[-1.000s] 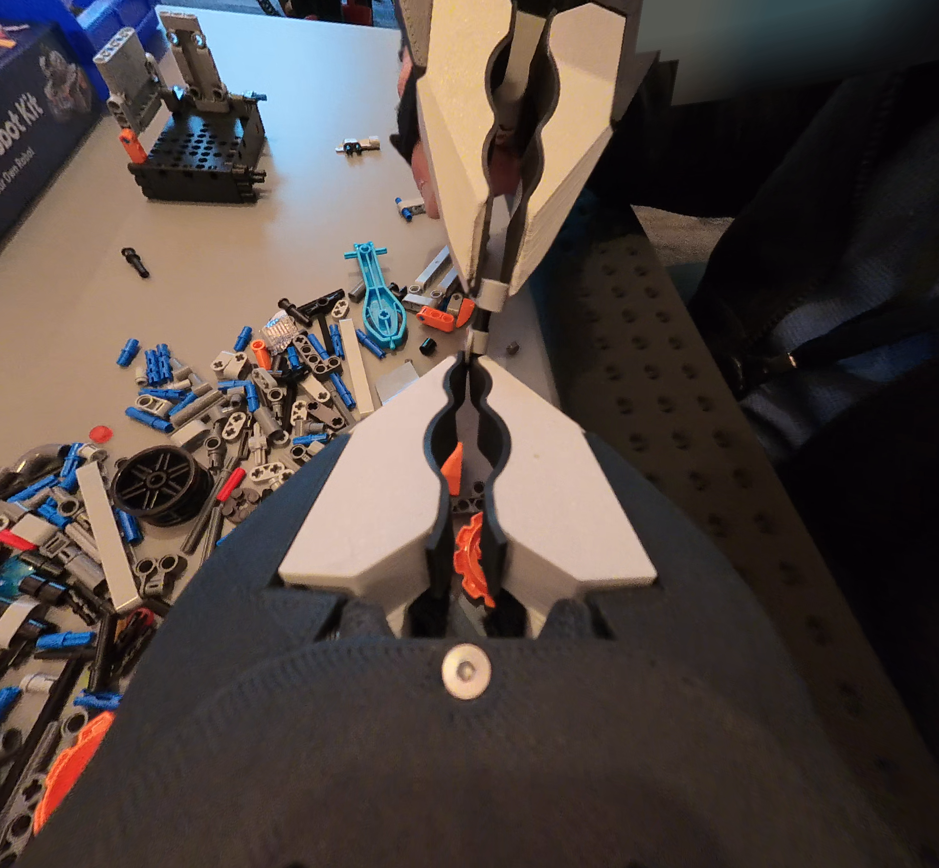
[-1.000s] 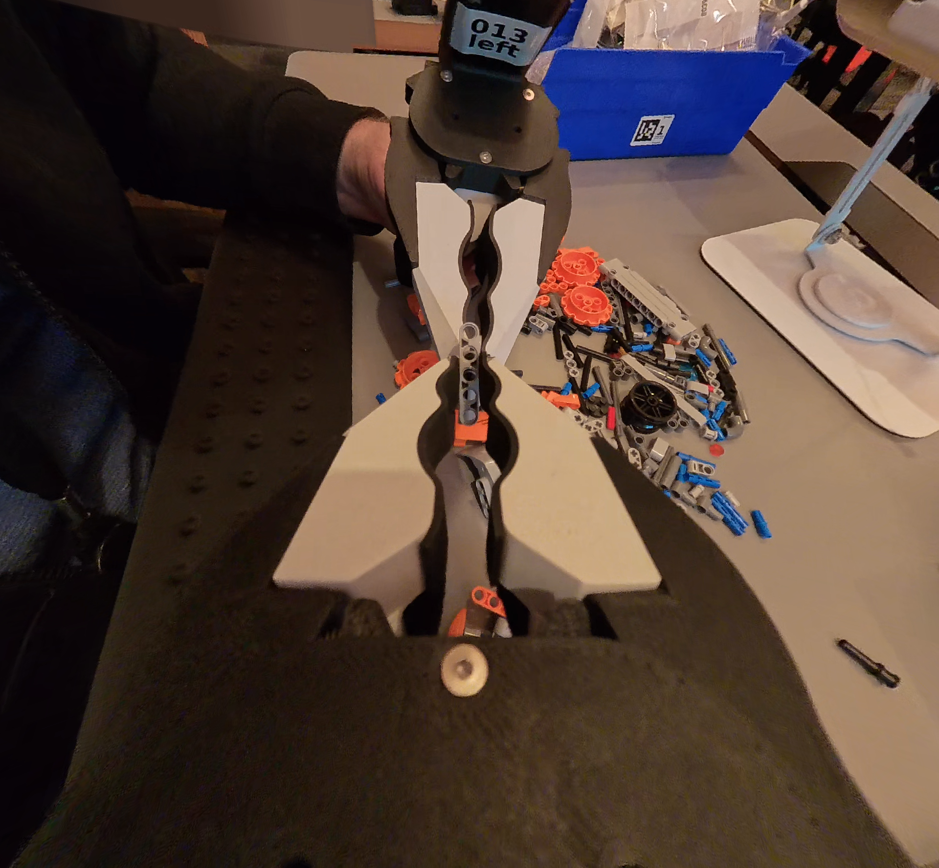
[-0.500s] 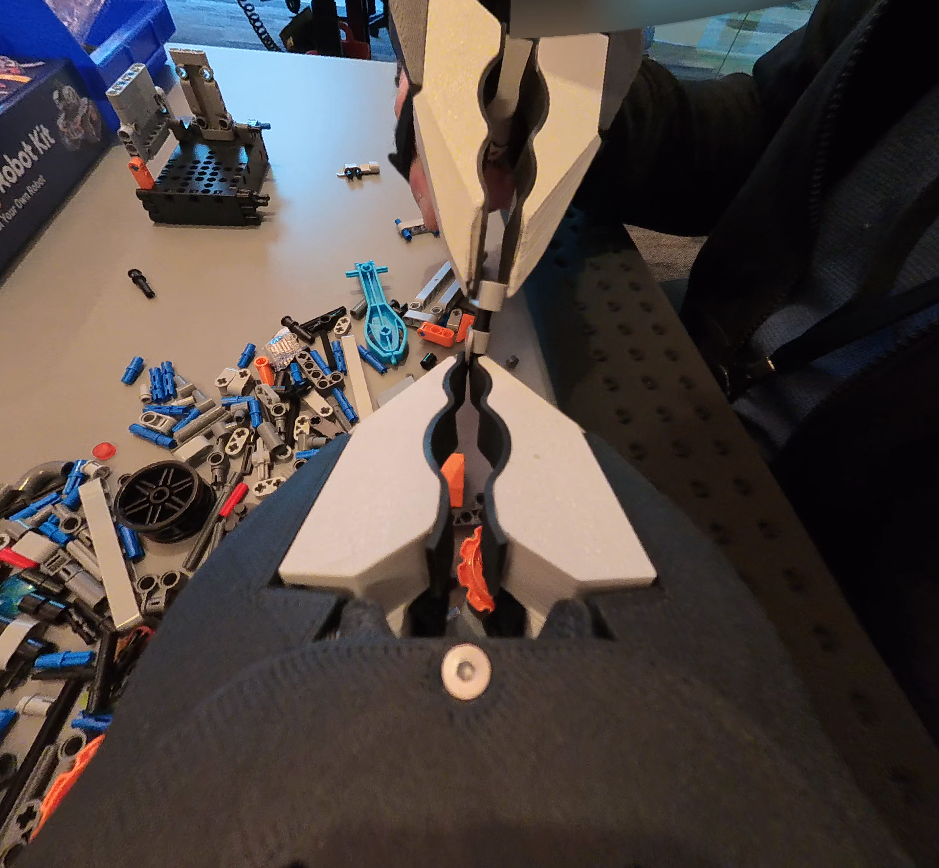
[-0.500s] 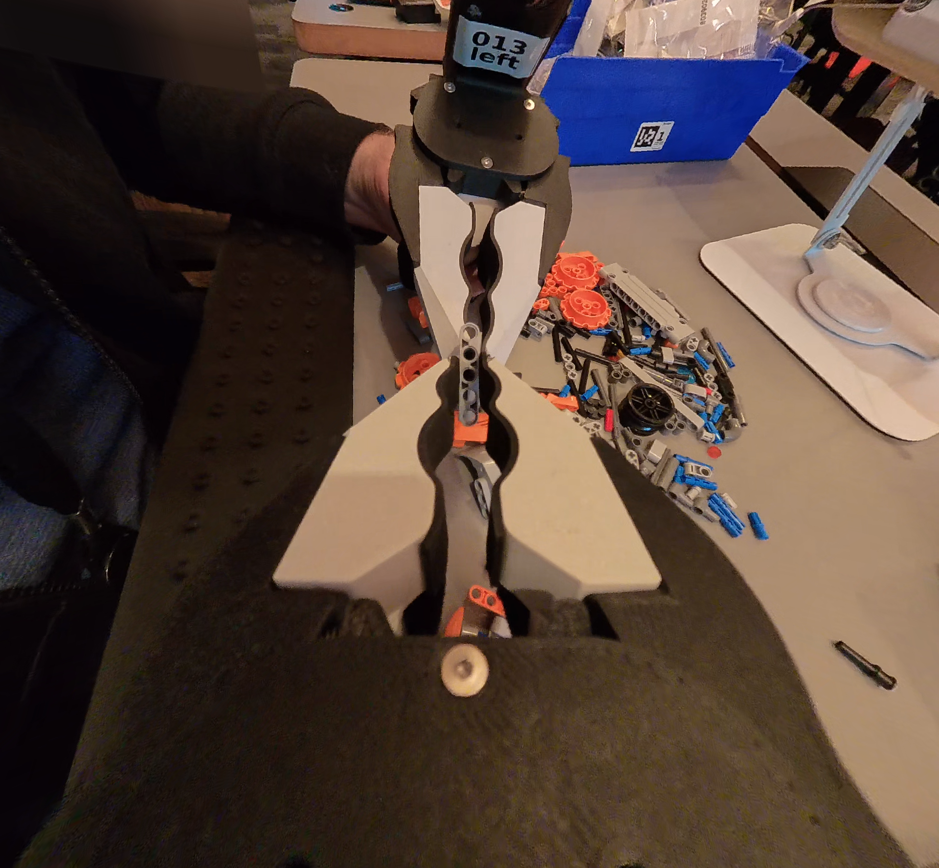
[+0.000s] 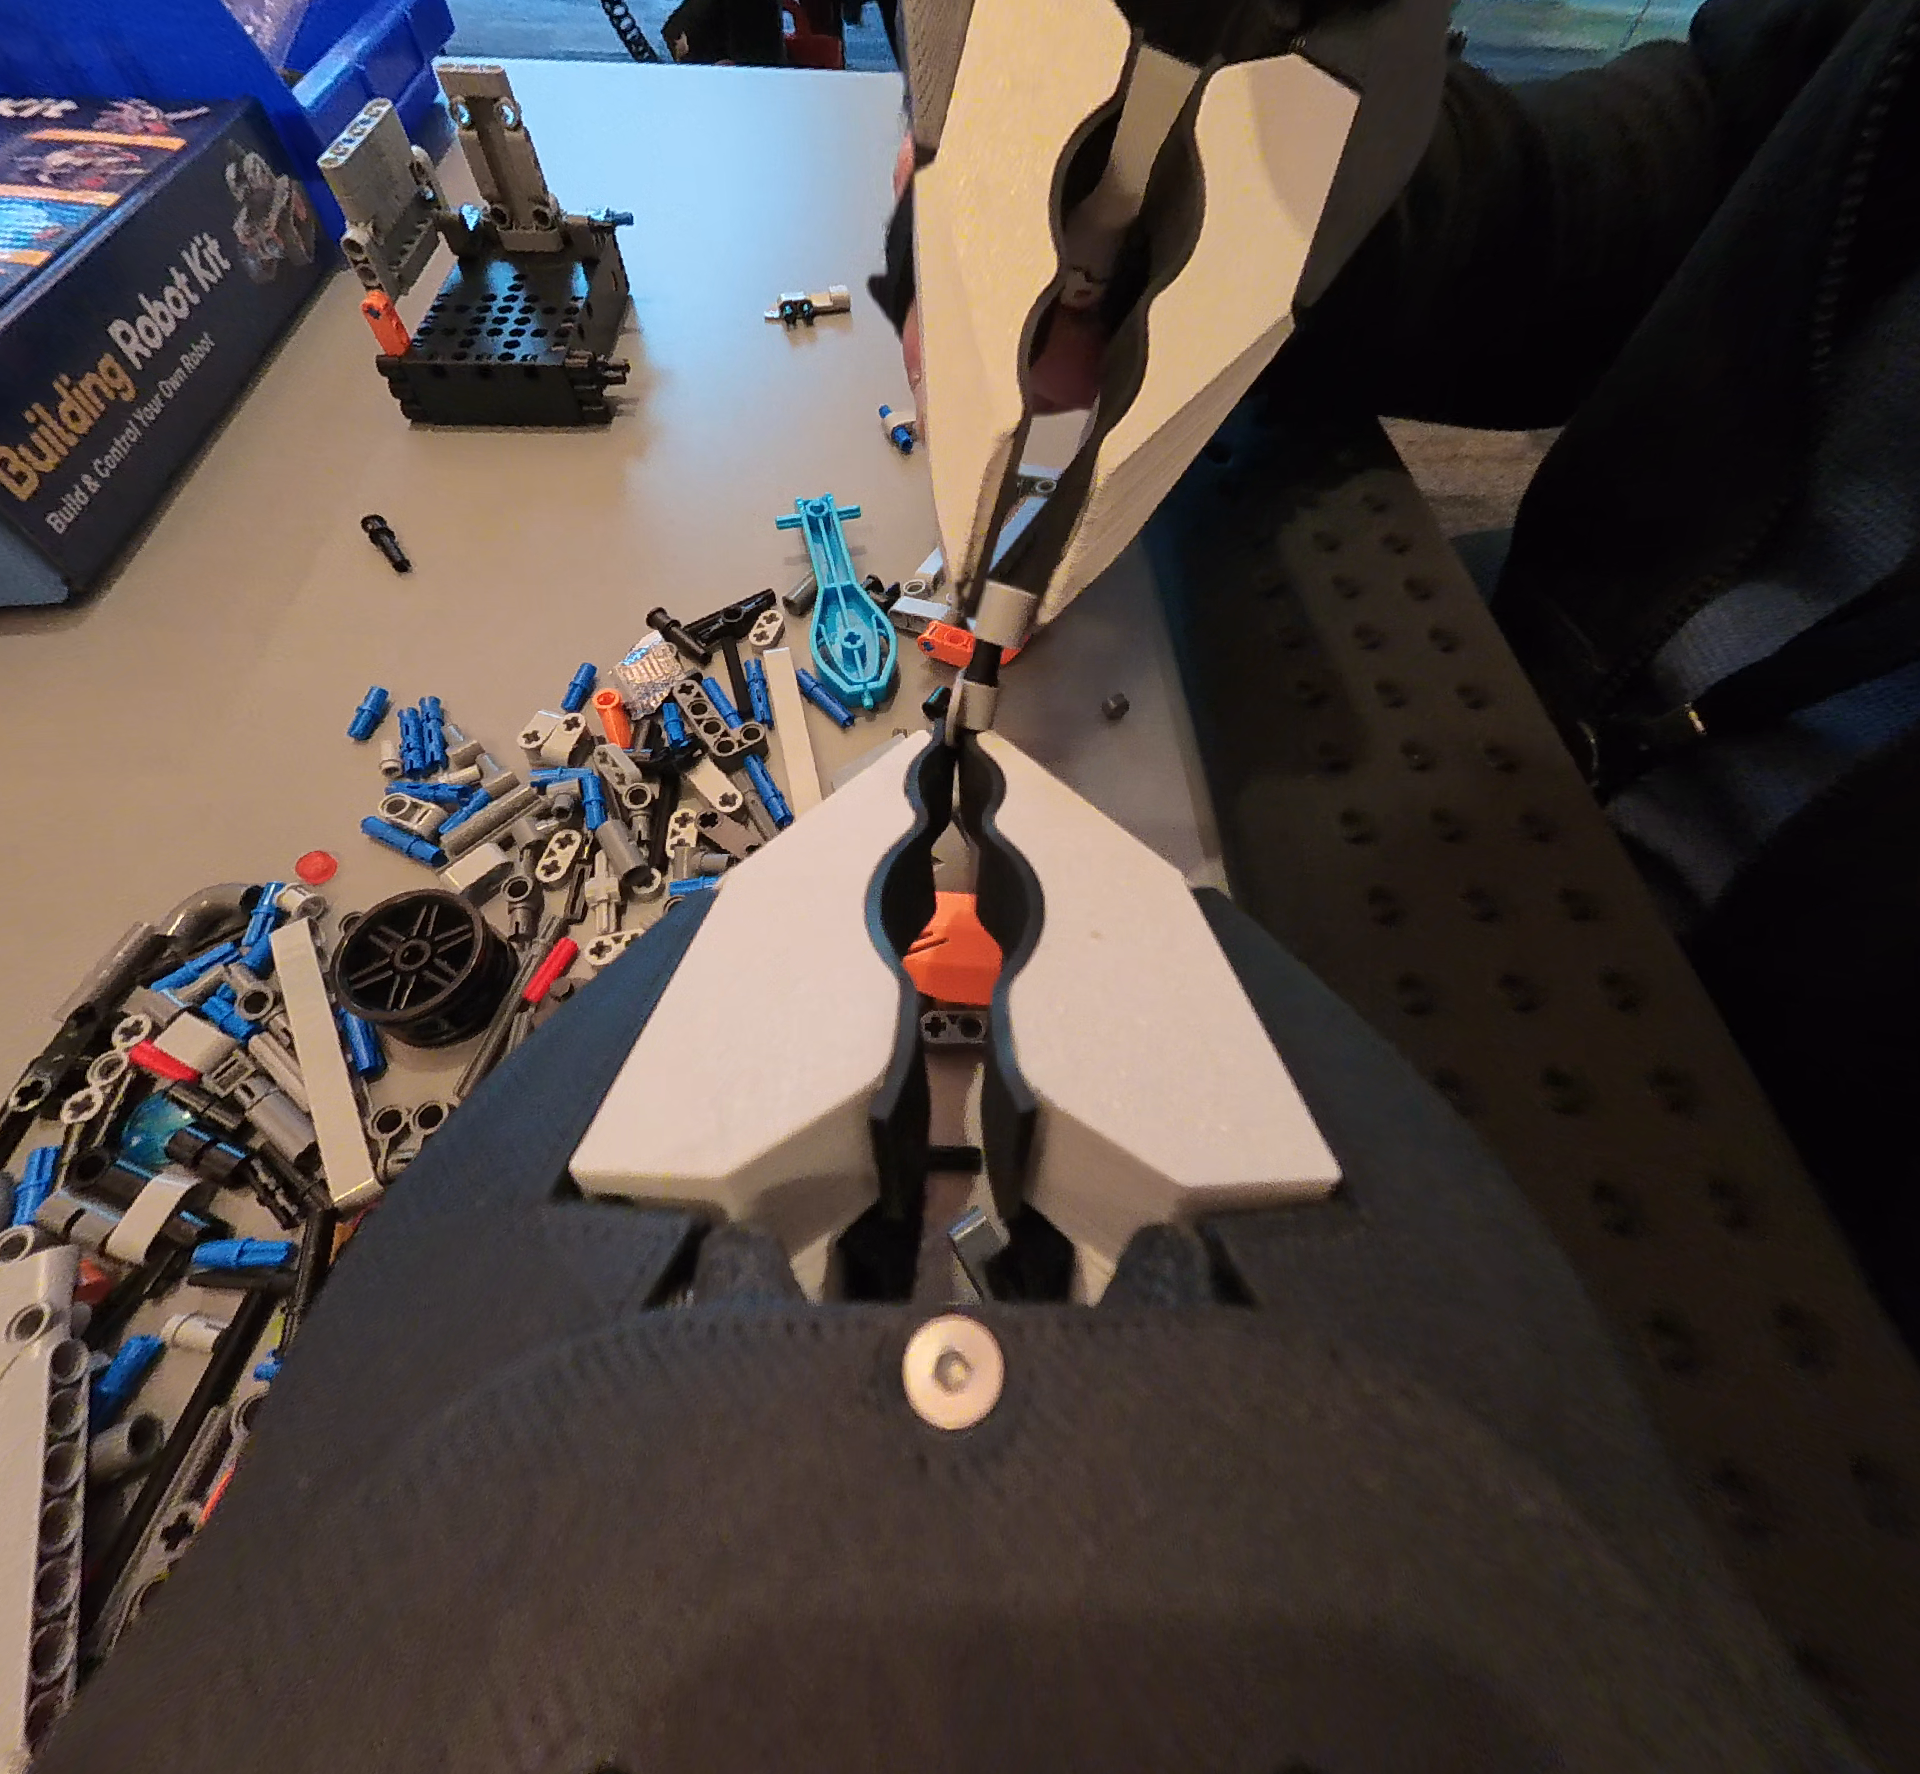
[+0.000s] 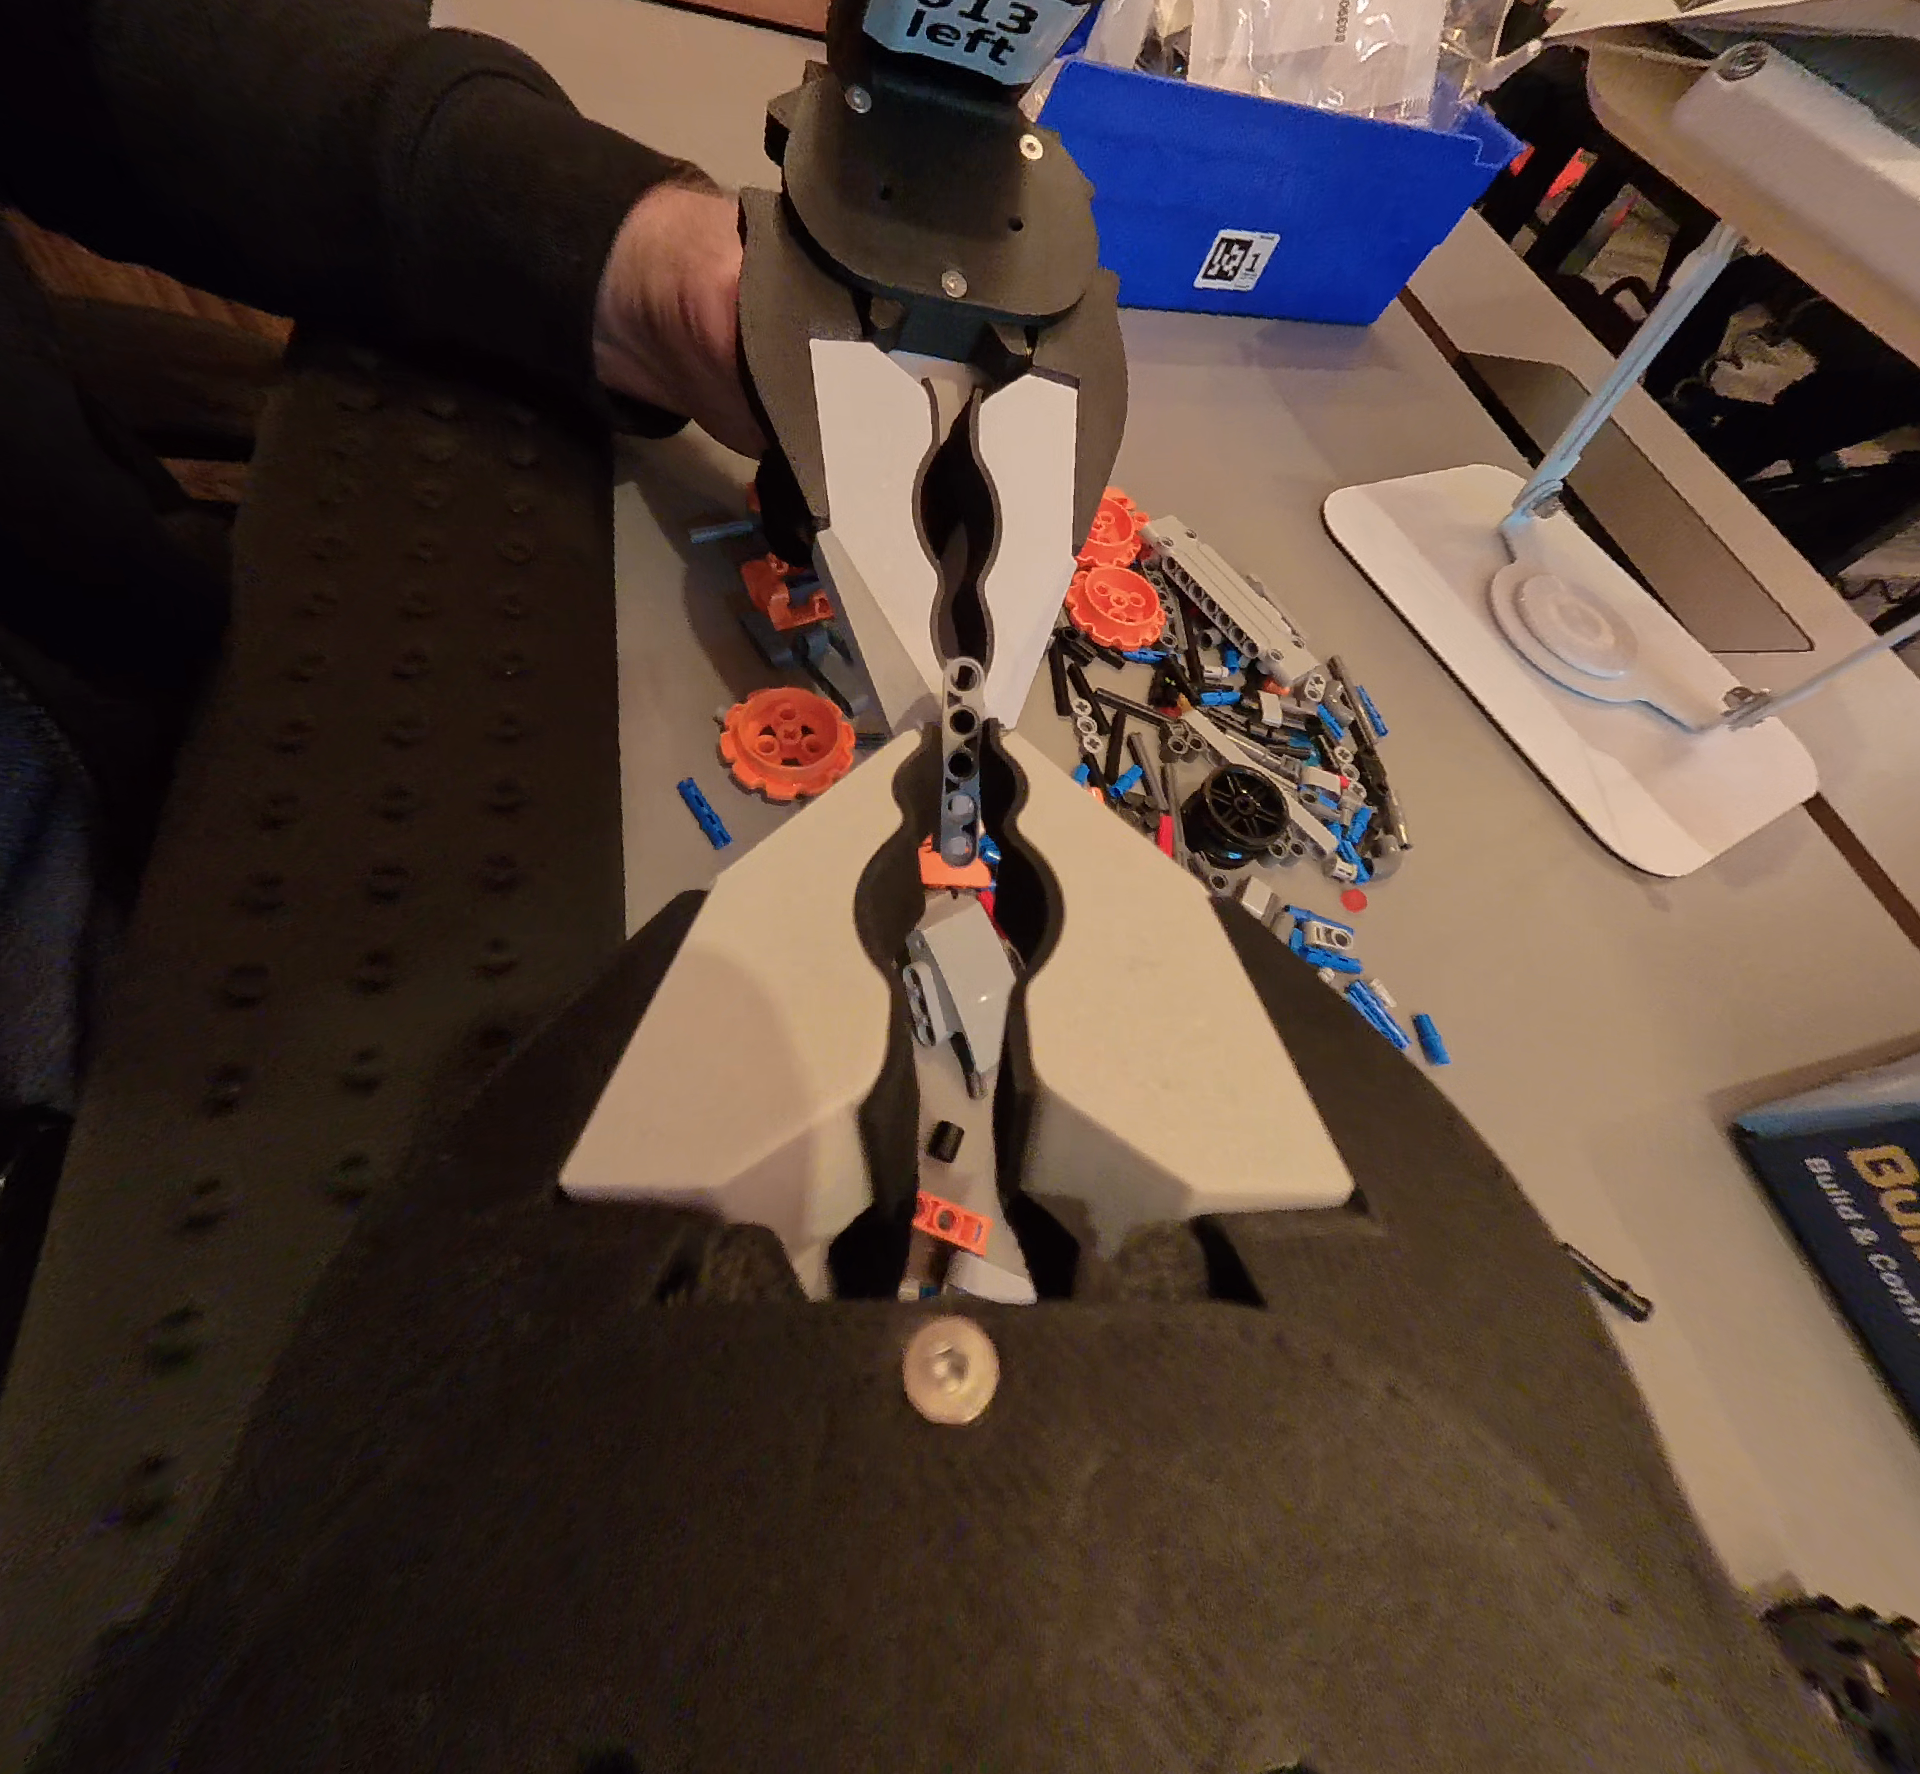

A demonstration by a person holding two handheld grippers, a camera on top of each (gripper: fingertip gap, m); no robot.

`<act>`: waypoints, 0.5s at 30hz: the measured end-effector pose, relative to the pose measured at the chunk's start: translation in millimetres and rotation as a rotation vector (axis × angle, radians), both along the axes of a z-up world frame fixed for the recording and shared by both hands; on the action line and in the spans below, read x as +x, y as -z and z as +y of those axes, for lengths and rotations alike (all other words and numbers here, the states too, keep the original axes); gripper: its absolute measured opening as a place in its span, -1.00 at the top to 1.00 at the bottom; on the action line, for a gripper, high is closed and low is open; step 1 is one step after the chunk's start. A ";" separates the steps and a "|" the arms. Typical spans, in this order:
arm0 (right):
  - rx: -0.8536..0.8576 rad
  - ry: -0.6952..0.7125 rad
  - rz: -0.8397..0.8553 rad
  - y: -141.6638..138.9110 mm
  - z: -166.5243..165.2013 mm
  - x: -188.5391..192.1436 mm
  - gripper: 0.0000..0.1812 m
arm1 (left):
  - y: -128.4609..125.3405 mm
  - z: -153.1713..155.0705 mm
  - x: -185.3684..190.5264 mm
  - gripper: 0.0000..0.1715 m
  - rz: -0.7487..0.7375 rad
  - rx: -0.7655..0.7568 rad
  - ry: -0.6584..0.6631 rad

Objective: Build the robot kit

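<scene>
Over the near edge of the grey table (image 5: 644,197) the two grippers meet tip to tip. Left gripper (image 5: 961,737) has its fingers pinched nearly together on a thin grey beam (image 6: 961,748) with a row of holes, seen edge-on in its own view. Right gripper (image 6: 961,737) is squeezed onto the same beam from the other end, so both have hold of it and it bridges the small gap between the tips, up off the table. There's a small orange piece (image 6: 951,867) at the beam's near end in the right wrist view, sitting inside the right gripper's finger hollow.

Below and to the left in the left wrist view is a messy pile of loose parts (image 5: 540,810): blue pins, grey connectors, a black wheel (image 5: 416,966) and a turquoise tool (image 5: 847,612). Farther back sits a half-built black frame (image 5: 509,342) with grey uprights, and a blue bin (image 6: 1247,207) stands at the far side. Orange gears (image 6: 788,742) lie near the table edge.
</scene>
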State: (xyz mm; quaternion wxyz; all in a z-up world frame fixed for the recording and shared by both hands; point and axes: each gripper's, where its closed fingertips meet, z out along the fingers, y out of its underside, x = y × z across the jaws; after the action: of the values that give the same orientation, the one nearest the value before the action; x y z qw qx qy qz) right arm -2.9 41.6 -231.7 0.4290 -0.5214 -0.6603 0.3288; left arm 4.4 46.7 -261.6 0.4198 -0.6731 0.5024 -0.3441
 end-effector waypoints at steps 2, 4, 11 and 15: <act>-0.041 -0.006 0.010 0.4 1.0 0.3 0.95 | 1.1 1.5 0.0 1.00 0.016 0.012 -0.014; -0.040 -0.008 0.008 1.9 1.3 0.4 0.95 | 1.7 1.6 -0.3 1.00 0.026 0.017 -0.016; -0.032 -0.012 -0.036 6.8 3.0 -0.1 0.95 | 6.3 3.3 -1.6 1.00 0.054 0.025 -0.027; -0.268 -0.079 -0.046 11.9 3.9 3.0 0.95 | 13.4 -0.9 2.2 1.00 0.064 -0.047 -0.001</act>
State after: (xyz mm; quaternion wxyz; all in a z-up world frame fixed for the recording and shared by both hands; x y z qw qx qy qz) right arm 0.1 45.5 -243.7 0.3269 -0.5551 -0.6402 0.4185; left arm 6.6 45.8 -275.0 0.3878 -0.6936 0.5069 -0.3340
